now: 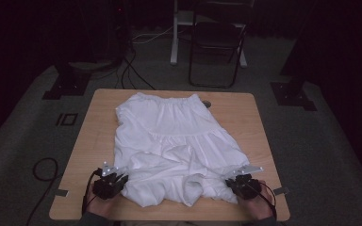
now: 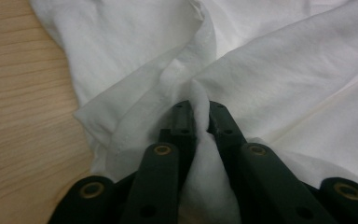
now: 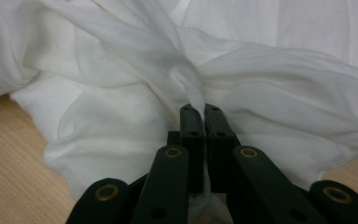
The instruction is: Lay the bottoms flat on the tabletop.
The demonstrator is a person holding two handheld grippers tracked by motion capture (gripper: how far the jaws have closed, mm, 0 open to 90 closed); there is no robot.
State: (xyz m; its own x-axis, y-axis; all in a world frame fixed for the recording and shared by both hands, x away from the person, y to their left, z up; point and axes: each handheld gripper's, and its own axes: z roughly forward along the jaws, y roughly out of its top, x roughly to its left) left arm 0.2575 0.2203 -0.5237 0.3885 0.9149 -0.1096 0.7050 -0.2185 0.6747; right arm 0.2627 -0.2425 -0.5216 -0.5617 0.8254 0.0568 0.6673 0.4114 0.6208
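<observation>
At the near left corner of the wooden table (image 1: 90, 141), the left gripper (image 1: 111, 181) is held in a hand (image 1: 98, 203) and its fingers (image 2: 182, 122) are pressed together on a pinched ridge of the white skirt (image 1: 174, 146); in the left gripper view that fold of cloth rises between the two fingers and bulges back toward the camera behind them. Just to the left of these fingers a stitched hem edge of the skirt (image 2: 121, 70) curls over, and beyond it bare wood of the table (image 2: 23, 116) shows. Ahead of the fingers the cloth spreads away across the table, crumpled at the near side and flatter farther off, ending in a gathered waistband at the far edge. A small dark round object (image 1: 207, 103) lies on the table just beside the waistband's right end; what it is cannot be told. At the near right, the right gripper (image 1: 242, 181), held in the other hand (image 1: 257, 203), has its fingers (image 3: 192, 123) closed tight on another thin tuck of the skirt (image 3: 121, 116), which twists up and away from the tips. Wood of the table (image 3: 9, 163) shows to the lower left of these fingers.
</observation>
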